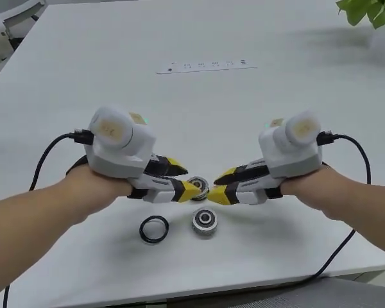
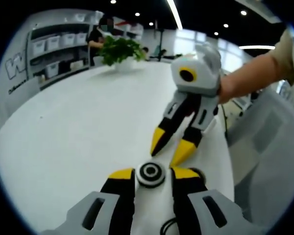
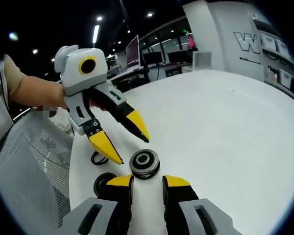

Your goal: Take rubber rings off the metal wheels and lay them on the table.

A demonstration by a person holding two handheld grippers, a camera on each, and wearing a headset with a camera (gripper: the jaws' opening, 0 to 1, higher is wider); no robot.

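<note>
A metal wheel point(image 1: 199, 186) with its dark rubber ring on sits between the yellow tips of my left gripper point(image 1: 187, 181), which looks shut on its rim. In the left gripper view the wheel point(image 2: 151, 175) faces the camera, touching both tips of that gripper point(image 2: 154, 174). My right gripper point(image 1: 219, 185) is open just to the wheel's right, its tips close to it. The right gripper view shows the wheel point(image 3: 144, 164) just ahead of my right gripper point(image 3: 148, 182). A second wheel point(image 1: 205, 220) and a loose black rubber ring point(image 1: 154, 229) lie on the white table point(image 1: 192, 102).
A power strip panel point(image 1: 205, 65) is set flush in the table further back. A green plant point(image 1: 369, 11) stands at the far right corner. Black cables point(image 1: 42, 170) trail from both grippers towards the near table edge. An office chair point(image 3: 24, 161) stands beside the table.
</note>
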